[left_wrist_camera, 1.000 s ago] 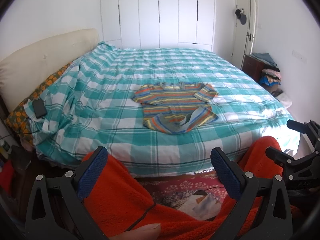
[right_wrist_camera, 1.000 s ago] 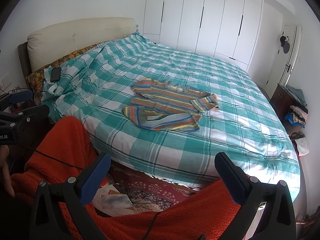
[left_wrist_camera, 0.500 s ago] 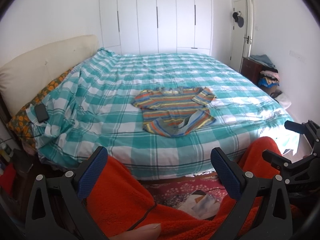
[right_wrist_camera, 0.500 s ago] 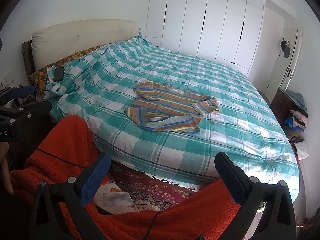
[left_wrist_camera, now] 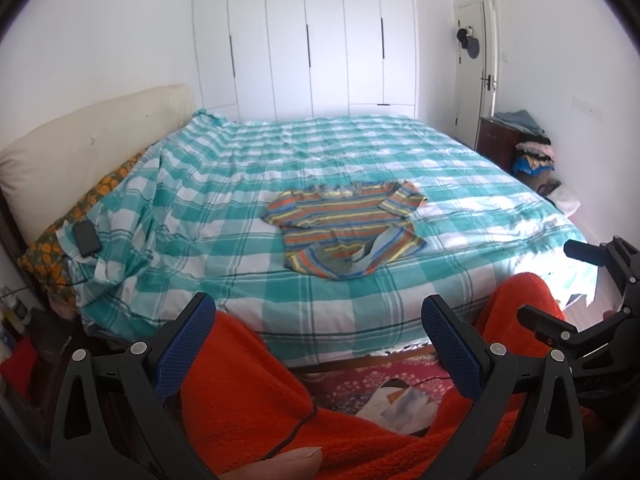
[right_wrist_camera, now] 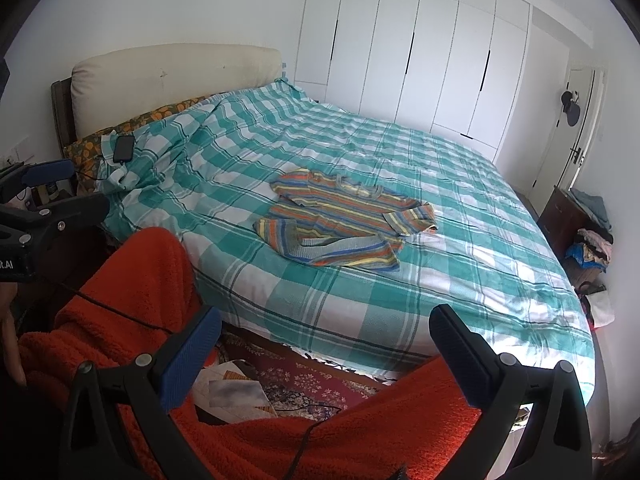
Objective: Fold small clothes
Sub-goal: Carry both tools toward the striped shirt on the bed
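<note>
A small striped shirt point(left_wrist_camera: 346, 222) lies on the teal checked bed cover point(left_wrist_camera: 224, 184), its bottom hem turned up and rumpled; it also shows in the right wrist view point(right_wrist_camera: 344, 220). My left gripper point(left_wrist_camera: 318, 318) is open and empty, held back from the bed's near edge, above red-clad knees. My right gripper point(right_wrist_camera: 325, 330) is open and empty, also short of the bed. Each gripper shows at the edge of the other's view: the right gripper point(left_wrist_camera: 560, 280), the left gripper point(right_wrist_camera: 72, 186).
A black phone point(left_wrist_camera: 86, 238) lies near the orange-patterned pillow point(left_wrist_camera: 52, 248) by the cream headboard point(left_wrist_camera: 80, 148). White wardrobes point(left_wrist_camera: 308, 40) stand behind the bed. A dresser with piled clothes point(left_wrist_camera: 528, 148) stands right. Papers point(left_wrist_camera: 394, 400) lie on a red rug.
Both grippers have drawn back and tilted up a little, so the bed and shirt sit lower and farther. Both jaws stay open. The shirt has not moved.
</note>
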### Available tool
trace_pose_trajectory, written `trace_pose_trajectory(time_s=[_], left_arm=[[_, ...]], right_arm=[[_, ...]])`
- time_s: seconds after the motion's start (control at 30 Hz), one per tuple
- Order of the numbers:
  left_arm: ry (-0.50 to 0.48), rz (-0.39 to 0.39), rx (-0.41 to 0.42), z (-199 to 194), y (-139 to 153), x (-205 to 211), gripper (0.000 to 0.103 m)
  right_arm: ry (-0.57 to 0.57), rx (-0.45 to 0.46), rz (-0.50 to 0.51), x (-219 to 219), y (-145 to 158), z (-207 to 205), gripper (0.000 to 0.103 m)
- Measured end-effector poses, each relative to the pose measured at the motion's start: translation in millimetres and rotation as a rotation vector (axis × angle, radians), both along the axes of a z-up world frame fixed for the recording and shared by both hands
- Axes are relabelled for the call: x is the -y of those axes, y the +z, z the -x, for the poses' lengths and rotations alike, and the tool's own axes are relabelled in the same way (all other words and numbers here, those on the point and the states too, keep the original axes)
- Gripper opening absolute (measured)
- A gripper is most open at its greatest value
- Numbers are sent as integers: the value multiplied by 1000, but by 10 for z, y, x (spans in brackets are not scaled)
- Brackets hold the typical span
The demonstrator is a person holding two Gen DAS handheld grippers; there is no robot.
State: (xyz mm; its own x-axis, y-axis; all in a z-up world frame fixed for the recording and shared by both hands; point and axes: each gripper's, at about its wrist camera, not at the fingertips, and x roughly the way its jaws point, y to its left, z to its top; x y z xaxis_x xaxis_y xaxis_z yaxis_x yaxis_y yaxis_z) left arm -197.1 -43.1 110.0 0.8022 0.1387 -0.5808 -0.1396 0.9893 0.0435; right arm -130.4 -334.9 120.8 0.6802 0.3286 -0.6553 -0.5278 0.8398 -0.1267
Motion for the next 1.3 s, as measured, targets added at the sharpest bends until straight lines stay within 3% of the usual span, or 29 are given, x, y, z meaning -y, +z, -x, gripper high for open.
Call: trace_pose_trajectory(time_s=[0.43,0.63,0.97,1.3], left_arm=[[4,0,21,197,16,53,103],[28,49,31,275,13,-25,103],[1,9,49,362,59,111,103],[4,37,60,423,71,101,103]], right_arm=[[-5,35,-16,80,52,211,103],[20,62,-6,42,84,323,103],[19,78,-20,105,109,456,103],[29,102,-10,97,112,540,103]])
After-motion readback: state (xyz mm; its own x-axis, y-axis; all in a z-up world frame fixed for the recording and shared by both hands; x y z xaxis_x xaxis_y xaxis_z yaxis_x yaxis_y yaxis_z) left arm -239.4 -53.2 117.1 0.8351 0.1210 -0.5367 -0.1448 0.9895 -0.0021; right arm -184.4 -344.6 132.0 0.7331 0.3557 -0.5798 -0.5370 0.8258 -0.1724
